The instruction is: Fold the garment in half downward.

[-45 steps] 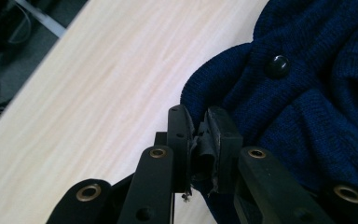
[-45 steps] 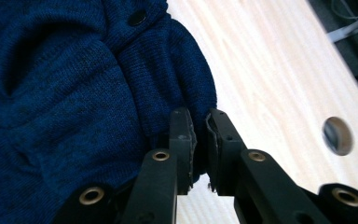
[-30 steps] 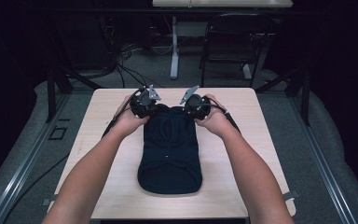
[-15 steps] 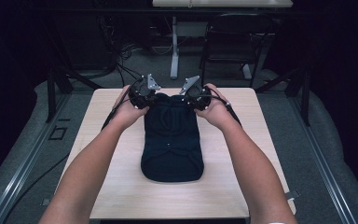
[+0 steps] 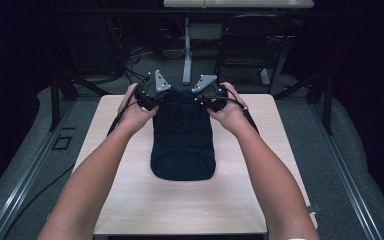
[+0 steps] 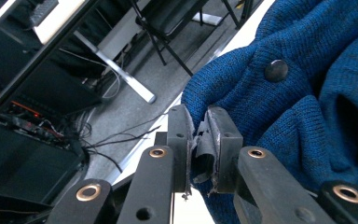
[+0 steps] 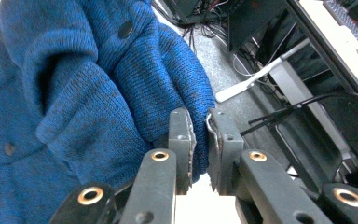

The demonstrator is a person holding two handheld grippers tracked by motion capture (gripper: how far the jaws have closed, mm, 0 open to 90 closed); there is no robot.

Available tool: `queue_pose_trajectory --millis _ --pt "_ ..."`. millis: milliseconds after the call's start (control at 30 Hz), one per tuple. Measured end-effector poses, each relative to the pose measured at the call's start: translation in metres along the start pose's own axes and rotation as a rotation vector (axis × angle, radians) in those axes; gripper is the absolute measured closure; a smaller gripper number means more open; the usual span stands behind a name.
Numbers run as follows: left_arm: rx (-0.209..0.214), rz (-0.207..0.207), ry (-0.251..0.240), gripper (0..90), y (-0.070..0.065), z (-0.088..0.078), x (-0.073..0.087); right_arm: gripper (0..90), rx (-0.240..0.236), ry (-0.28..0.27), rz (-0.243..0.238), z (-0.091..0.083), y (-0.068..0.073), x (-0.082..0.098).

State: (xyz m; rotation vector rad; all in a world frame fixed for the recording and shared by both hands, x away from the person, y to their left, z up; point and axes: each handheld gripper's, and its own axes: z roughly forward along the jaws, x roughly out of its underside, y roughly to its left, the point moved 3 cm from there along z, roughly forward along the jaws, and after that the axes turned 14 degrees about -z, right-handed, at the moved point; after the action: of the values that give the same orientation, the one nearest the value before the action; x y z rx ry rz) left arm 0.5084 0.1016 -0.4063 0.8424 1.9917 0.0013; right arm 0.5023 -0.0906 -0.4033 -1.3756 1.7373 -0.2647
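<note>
Both hand-held grippers are clamped on the far end of the blue knit sweater (image 5: 182,135), one on each top corner.

- Left hand-held gripper (image 5: 152,100): jaws clenched on a fold of knit at the sweater's far-left corner; in the left gripper view the fabric is pinched between the pads (image 6: 214,140), with a dark button (image 6: 276,70) just beyond them.
- Right hand-held gripper (image 5: 211,101): same at the far-right corner; the right gripper view has the knit edge squeezed between its pads (image 7: 186,140).

Key geometry: the sweater's long axis runs from the far edge of the worktop (image 5: 130,200) toward the near edge, about centred between the left and right edges. The gripped end is raised near the far edge, and the rest drapes back toward the person, with the near hem lying on the worktop around mid-depth. So the garment's bulk lies on the near side of both grippers and below them.

The two hands are symmetric about that axis and level with each other, so neither is nearer. My read: any lift or fold will turn on keeping both corners level and the pull along the long axis, otherwise the cloth skews.
</note>
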Motion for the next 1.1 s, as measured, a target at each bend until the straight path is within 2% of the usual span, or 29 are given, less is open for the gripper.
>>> queue_pose_trajectory --millis 133,200,333,433,633,767,1100 --pt "0.021 -0.007 0.014 80.9 -0.007 0.007 0.01 80.4 -0.012 0.018 -0.01 0.007 0.008 0.007" --pt "0.027 0.005 0.031 80.9 -0.01 0.01 0.013 80.4 -0.021 0.015 0.002 0.01 0.012 0.011" --pt "0.028 0.016 0.029 80.8 -0.013 0.011 0.013 80.4 -0.032 0.026 0.002 0.013 0.017 0.016" --pt "0.032 0.017 0.032 80.9 -0.015 0.011 0.014 80.4 -0.032 0.016 0.022 0.014 0.017 0.019" --pt "0.048 -0.014 0.034 80.9 -0.018 0.014 0.022 80.4 -0.04 0.019 0.026 0.013 0.02 0.02" --pt "0.047 -0.001 0.041 80.8 -0.025 0.014 0.031 80.5 -0.046 0.021 0.028 0.014 0.024 0.02" --pt "0.065 -0.003 0.043 80.9 -0.036 0.012 0.054 80.7 -0.061 0.026 0.022 0.017 0.03 0.016"
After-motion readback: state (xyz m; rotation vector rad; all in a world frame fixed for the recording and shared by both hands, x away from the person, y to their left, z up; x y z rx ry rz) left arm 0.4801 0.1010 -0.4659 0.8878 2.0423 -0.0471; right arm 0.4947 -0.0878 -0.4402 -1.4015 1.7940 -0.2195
